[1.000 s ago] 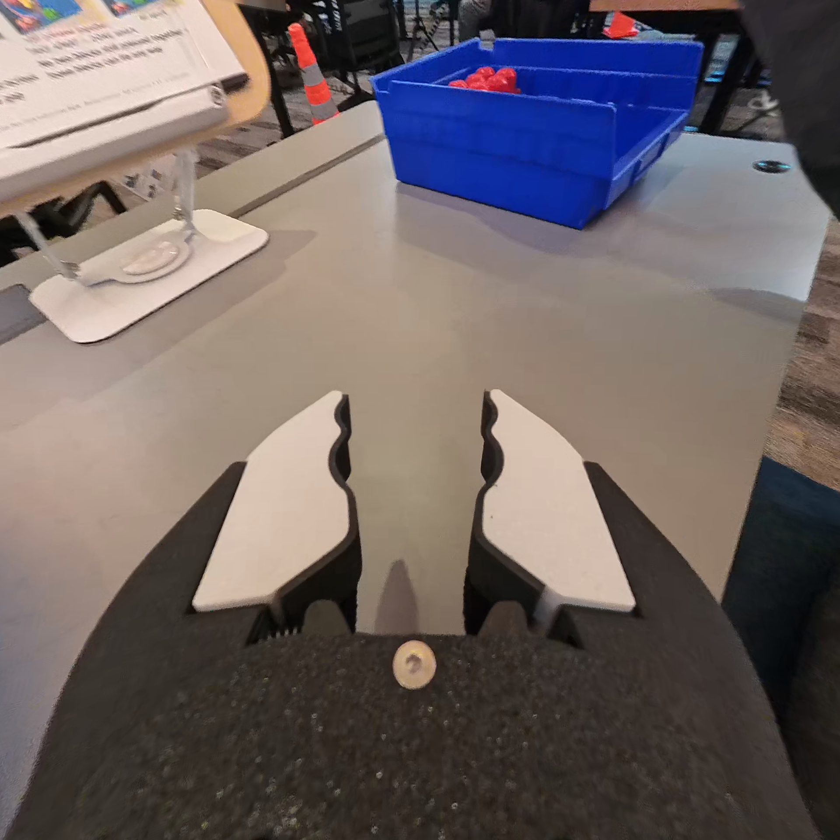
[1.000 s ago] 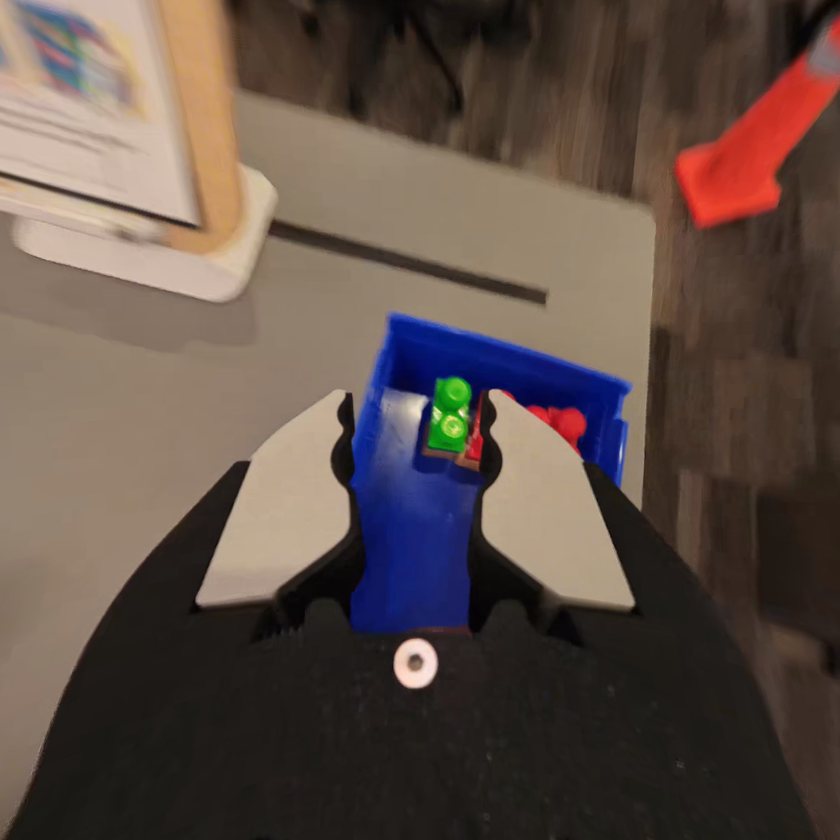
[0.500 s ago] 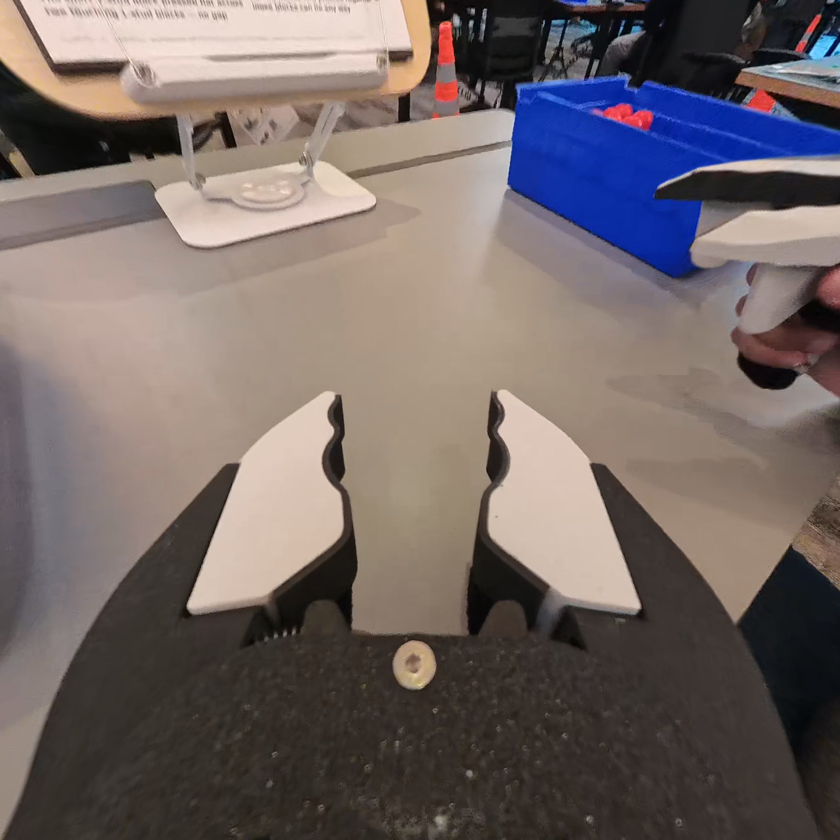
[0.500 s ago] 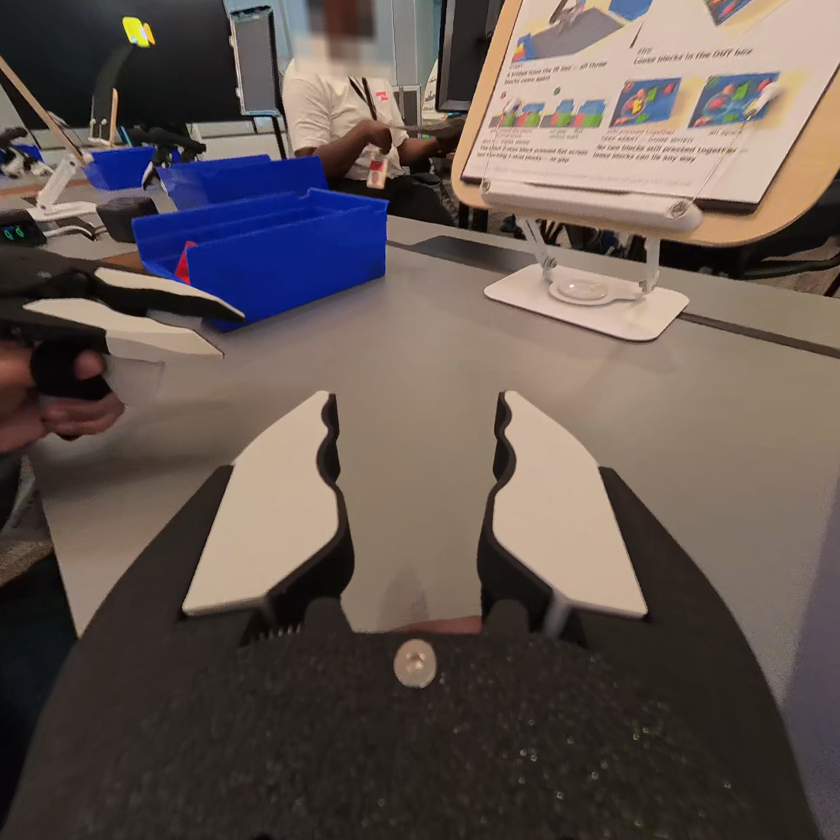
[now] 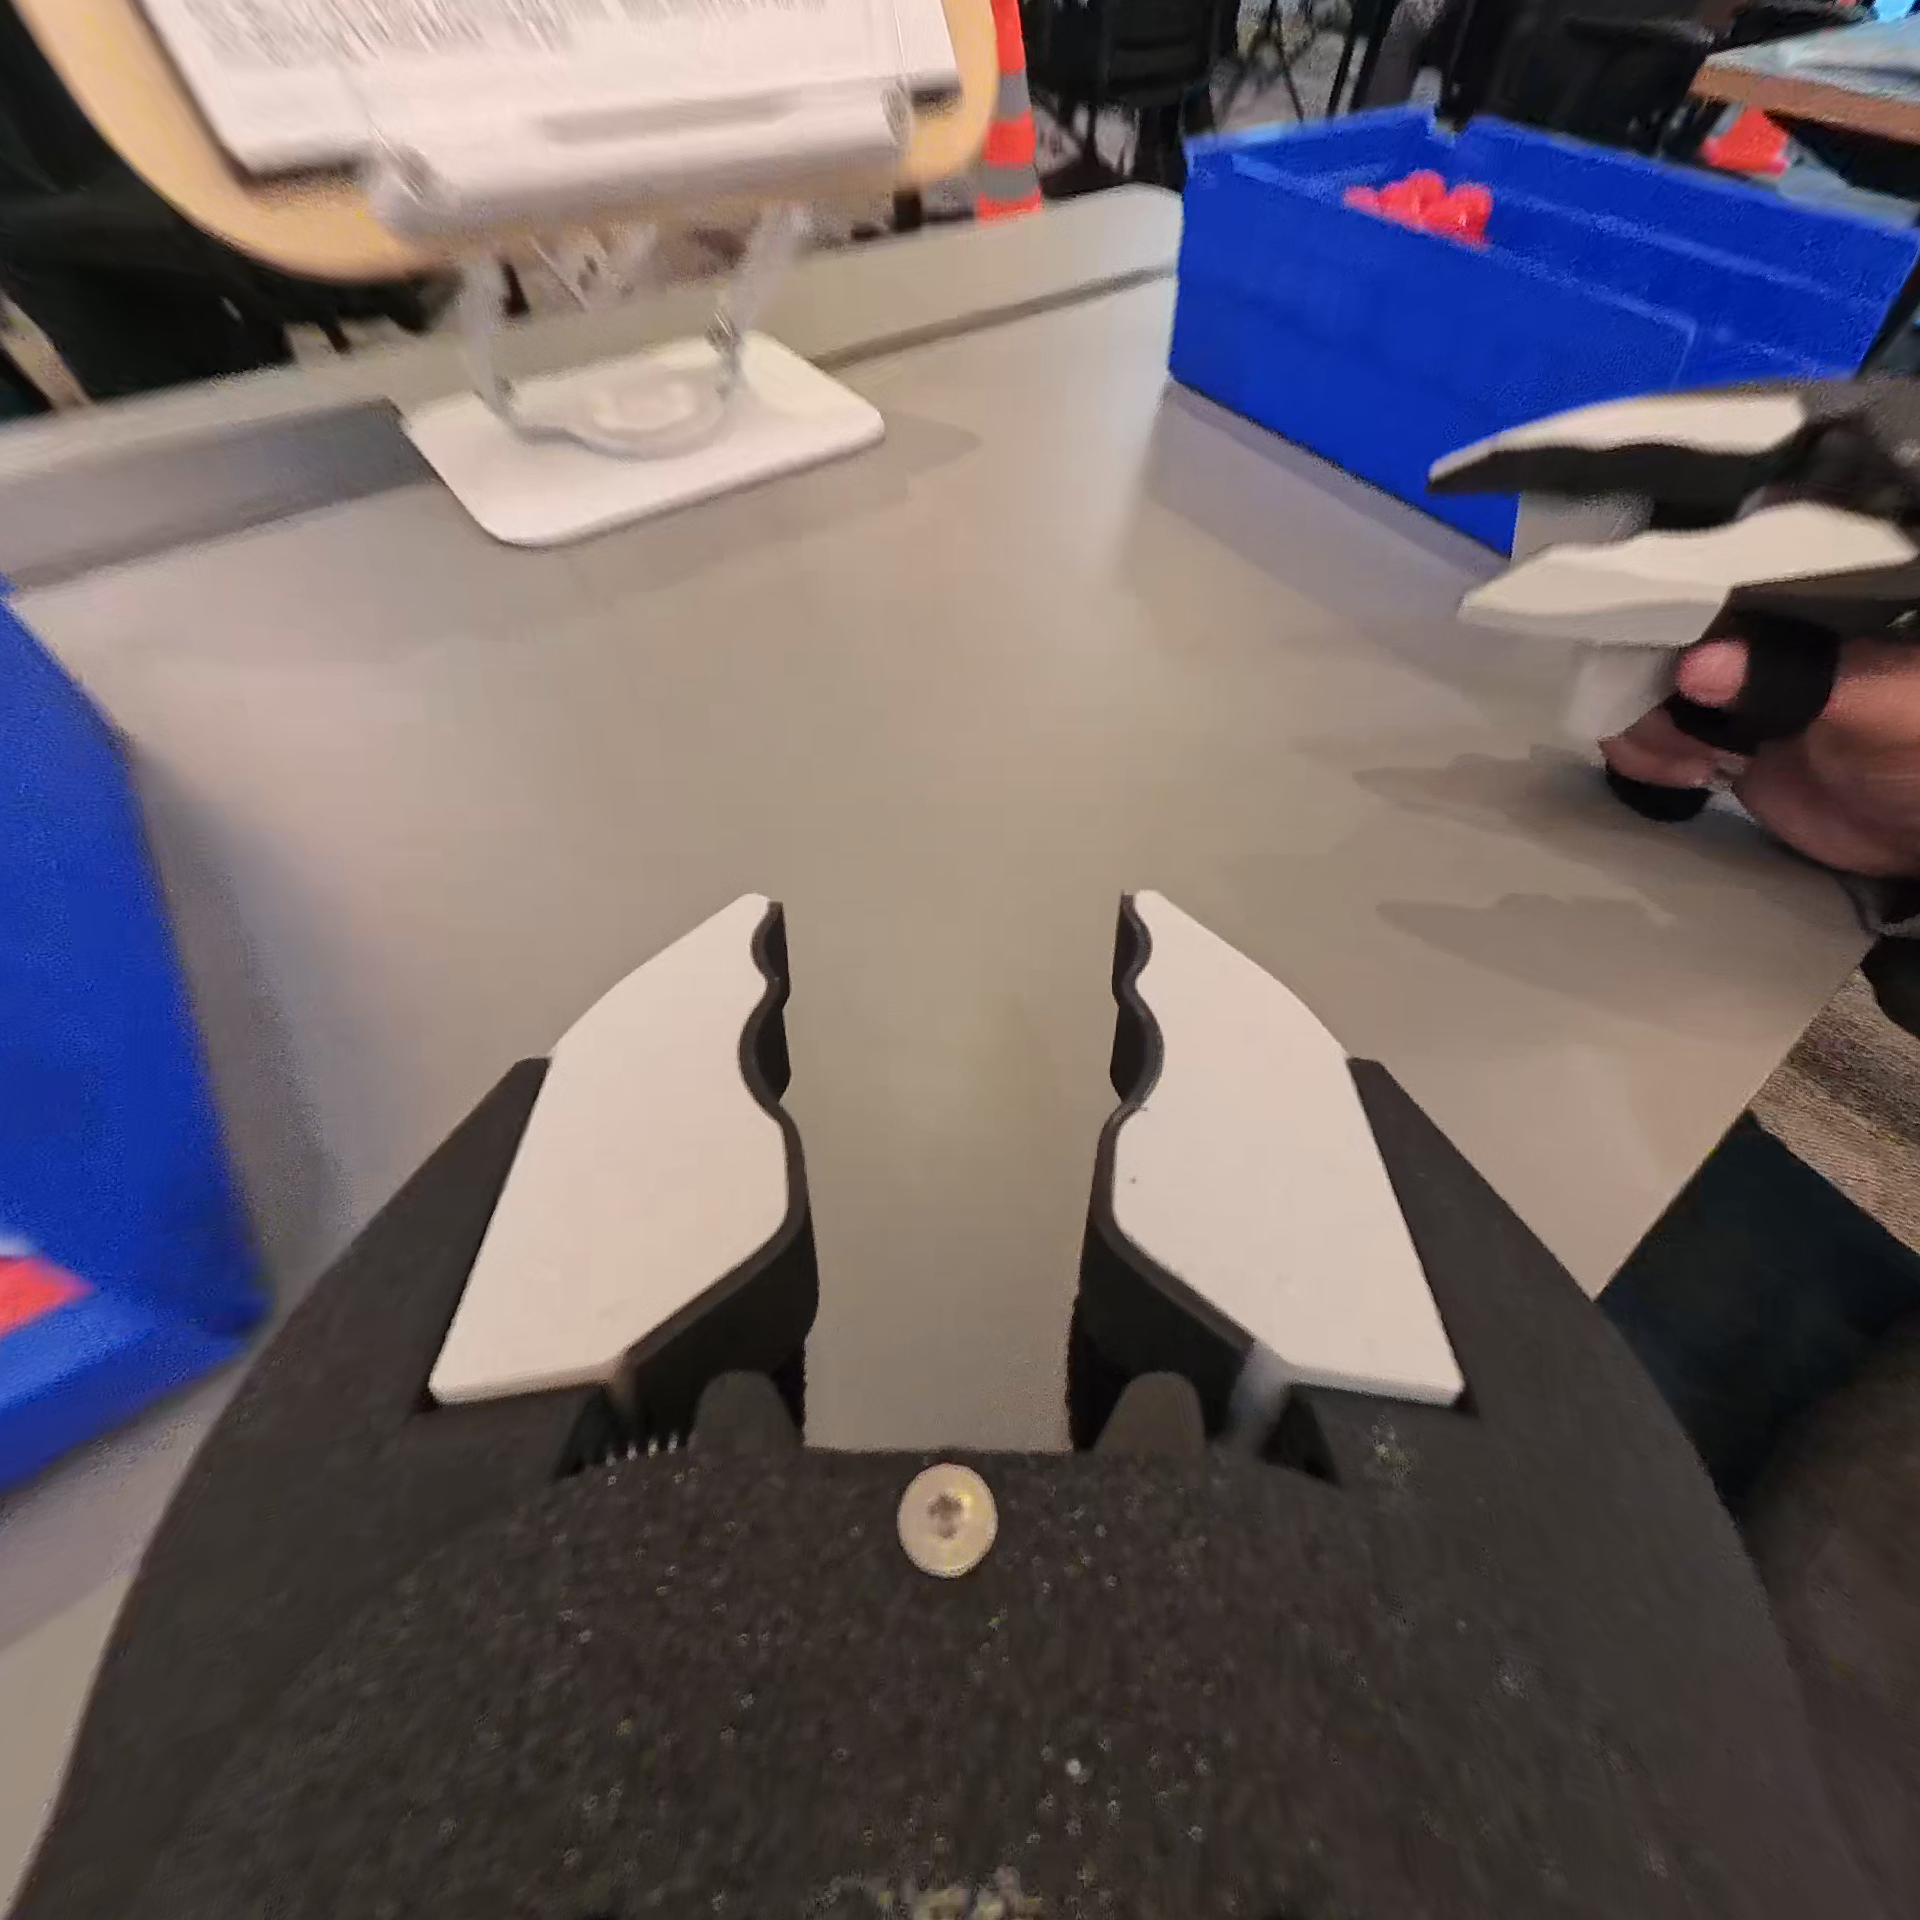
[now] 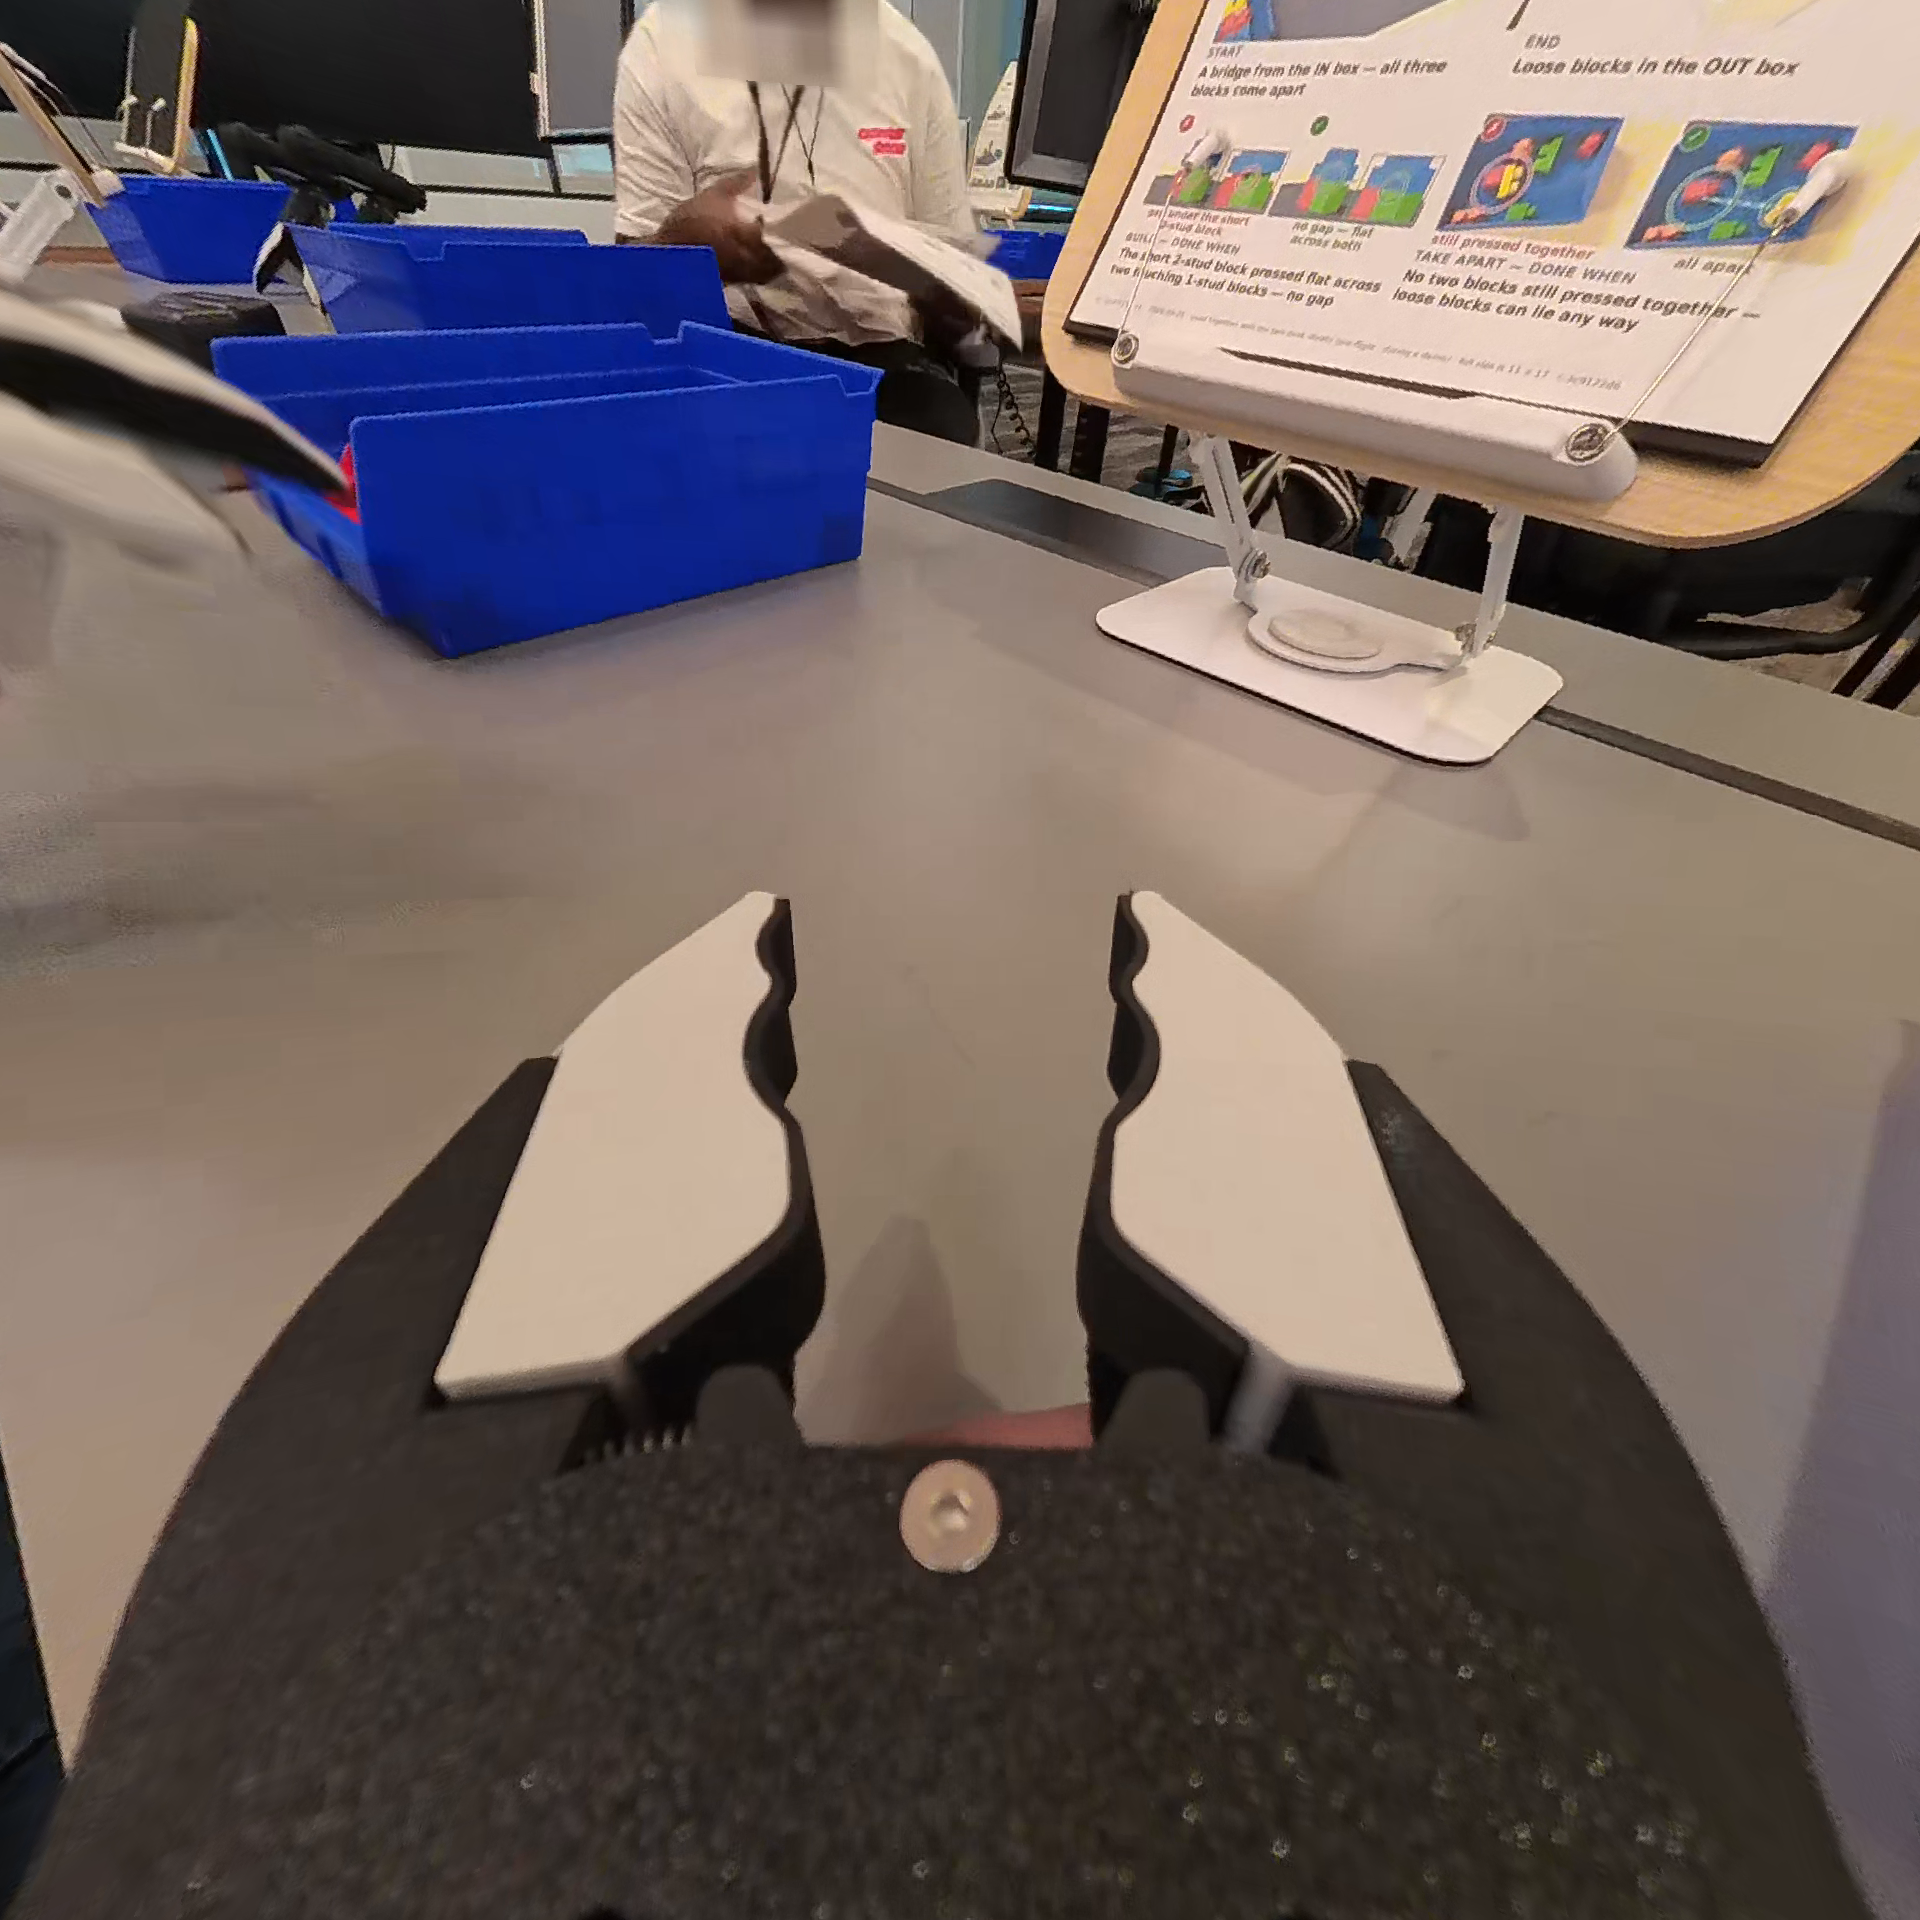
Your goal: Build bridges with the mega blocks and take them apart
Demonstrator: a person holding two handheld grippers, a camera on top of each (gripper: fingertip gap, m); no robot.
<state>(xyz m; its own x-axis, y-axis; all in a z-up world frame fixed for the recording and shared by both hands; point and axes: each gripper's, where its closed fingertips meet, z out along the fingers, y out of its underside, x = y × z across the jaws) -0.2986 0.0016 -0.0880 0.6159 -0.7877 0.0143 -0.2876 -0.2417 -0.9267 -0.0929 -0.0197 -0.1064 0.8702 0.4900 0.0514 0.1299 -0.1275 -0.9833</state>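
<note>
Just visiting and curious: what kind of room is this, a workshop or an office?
Probably a shared work or training room, not a home. Grey tables hold blue plastic bins, an instruction sheet sits propped on a stand, and a seated person works at another table behind.

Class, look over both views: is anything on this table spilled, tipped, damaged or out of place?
Nothing stands out. Both blue bins sit flat on the table, red blocks stay inside, and the sheet stand is upright.
</note>
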